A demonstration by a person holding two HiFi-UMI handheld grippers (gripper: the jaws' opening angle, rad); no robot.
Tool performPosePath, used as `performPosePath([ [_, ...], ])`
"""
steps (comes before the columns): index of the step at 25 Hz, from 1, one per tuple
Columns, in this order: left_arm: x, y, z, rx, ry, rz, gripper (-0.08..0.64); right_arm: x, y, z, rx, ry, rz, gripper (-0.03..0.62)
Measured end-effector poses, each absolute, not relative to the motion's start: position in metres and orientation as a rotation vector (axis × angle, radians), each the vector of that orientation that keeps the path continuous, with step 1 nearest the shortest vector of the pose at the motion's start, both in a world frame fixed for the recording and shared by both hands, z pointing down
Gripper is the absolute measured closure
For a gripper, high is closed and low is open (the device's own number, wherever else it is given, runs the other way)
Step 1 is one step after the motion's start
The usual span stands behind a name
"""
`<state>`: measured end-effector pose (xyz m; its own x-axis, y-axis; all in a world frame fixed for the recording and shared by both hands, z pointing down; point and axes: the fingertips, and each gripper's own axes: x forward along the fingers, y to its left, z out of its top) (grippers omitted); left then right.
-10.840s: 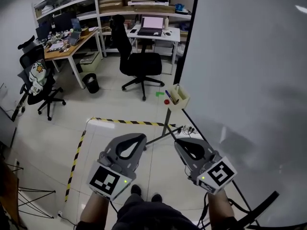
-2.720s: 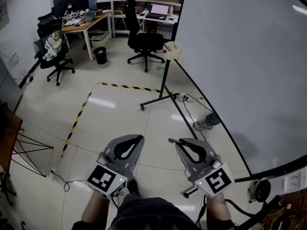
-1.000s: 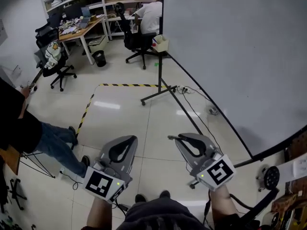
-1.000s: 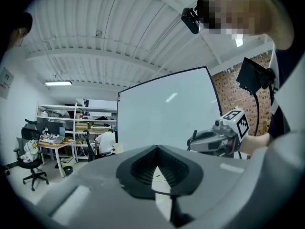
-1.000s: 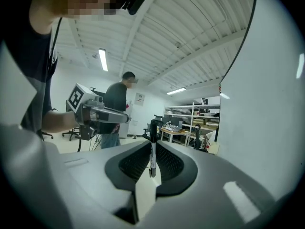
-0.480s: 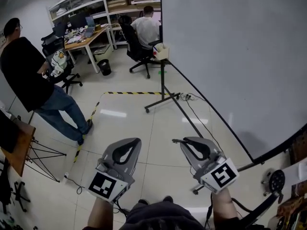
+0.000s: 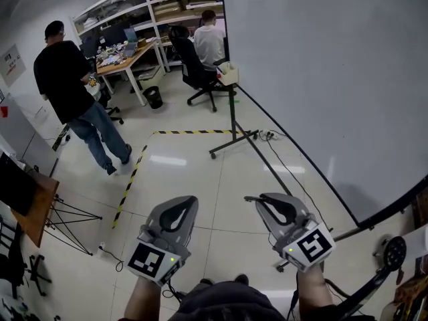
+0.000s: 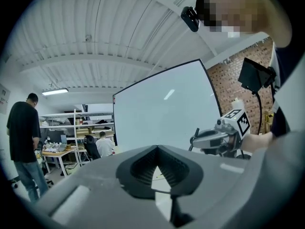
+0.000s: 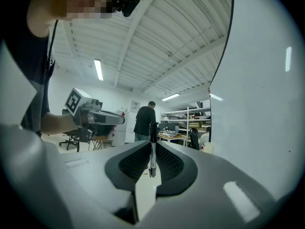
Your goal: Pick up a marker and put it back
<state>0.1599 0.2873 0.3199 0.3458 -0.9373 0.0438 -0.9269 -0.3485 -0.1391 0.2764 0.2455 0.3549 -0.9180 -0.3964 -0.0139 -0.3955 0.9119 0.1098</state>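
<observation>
A black-and-white marker [image 9: 152,149] stands upright between the jaws of my right gripper [image 9: 151,143], which is shut on it. In the head view its dark end pokes out to the left of the right gripper [image 7: 262,198]. My left gripper [image 7: 189,198] is held level beside it, shut with nothing between its jaws [image 8: 156,147]. Both hang over the floor, apart from each other. A beige marker box [image 7: 229,73] sits atop a thin black stand [image 7: 233,122] at the whiteboard's [image 7: 321,79] left end, far ahead of both grippers.
A person in black [image 7: 70,92] stands on the left with their back turned. A seated person [image 7: 209,42] works at a desk near the shelves [image 7: 160,9]. Yellow-black tape [image 7: 130,179] marks the floor. A cable [image 7: 294,162] runs along the whiteboard's foot.
The person in black has walked further into the room and turned away. The view has shifted slightly; both grippers keep the same pose, the marker still in the right one.
</observation>
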Motion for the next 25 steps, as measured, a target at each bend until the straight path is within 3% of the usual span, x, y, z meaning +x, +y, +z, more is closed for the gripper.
performPosePath([
  [25,0.148,0.279,0.331,-2.542,1.752,-0.166,0.554,0.276,0.249,0.322,0.583,-3.119,-0.195,0.552],
])
